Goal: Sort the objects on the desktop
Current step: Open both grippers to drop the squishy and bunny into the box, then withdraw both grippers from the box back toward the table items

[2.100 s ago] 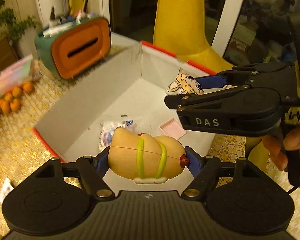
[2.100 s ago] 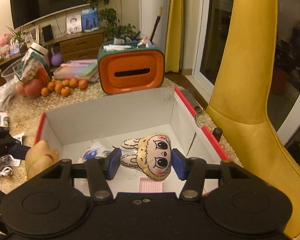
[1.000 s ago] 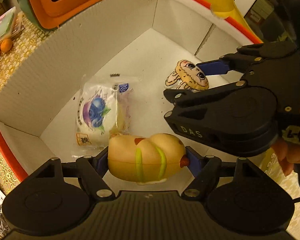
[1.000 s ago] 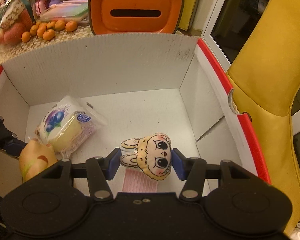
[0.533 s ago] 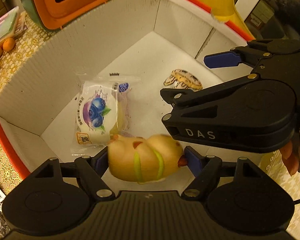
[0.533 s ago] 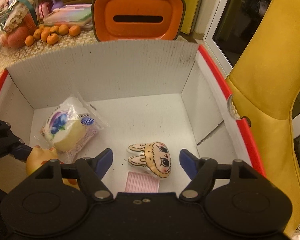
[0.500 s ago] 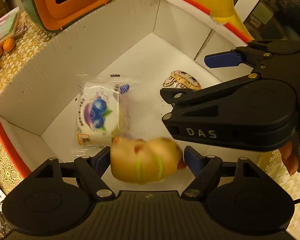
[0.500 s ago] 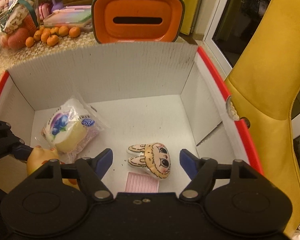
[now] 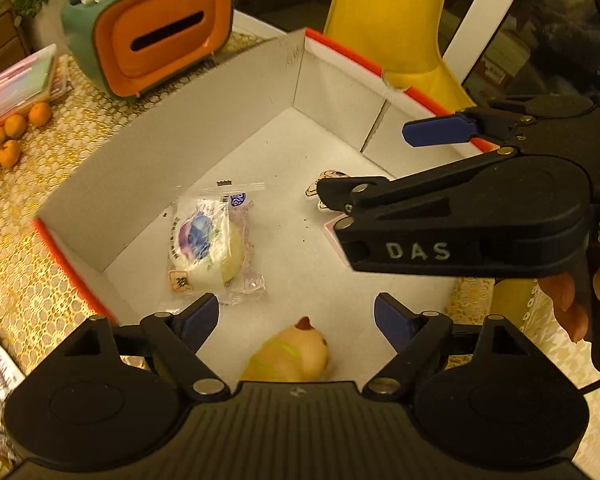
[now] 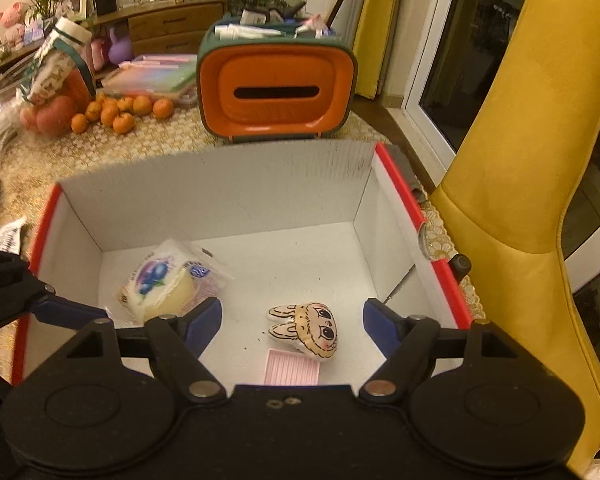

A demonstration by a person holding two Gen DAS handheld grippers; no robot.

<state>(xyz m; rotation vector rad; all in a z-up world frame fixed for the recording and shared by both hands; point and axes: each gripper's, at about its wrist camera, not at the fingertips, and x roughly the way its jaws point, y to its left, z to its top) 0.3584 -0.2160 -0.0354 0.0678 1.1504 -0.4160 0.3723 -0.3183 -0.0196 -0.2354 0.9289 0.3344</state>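
Observation:
A white cardboard box with a red rim (image 9: 342, 50) (image 10: 400, 184) holds the sorted things. A peach duck toy with green stripes (image 9: 290, 356) lies on the box floor just below my open left gripper (image 9: 296, 318). A bunny-face plush (image 10: 306, 328) lies on the floor beneath my open right gripper (image 10: 292, 322), partly on a pink card (image 10: 292, 368). In the left wrist view the plush (image 9: 328, 178) is mostly hidden behind the right gripper (image 9: 384, 164). A wrapped blueberry bun (image 9: 206, 240) (image 10: 160, 284) lies at the box's left.
An orange and green tissue box (image 10: 276, 88) stands behind the box. Oranges (image 10: 120, 114), a jar (image 10: 58, 68) and flat plastic cases (image 10: 152, 74) sit at the back left on the gold lace tablecloth (image 9: 16, 216). A yellow chair (image 10: 520, 168) stands at the right.
Both grippers opened and rose. The duck toy dropped from the left gripper onto the box floor. The bunny plush dropped from the right gripper and lies beside the pink card.

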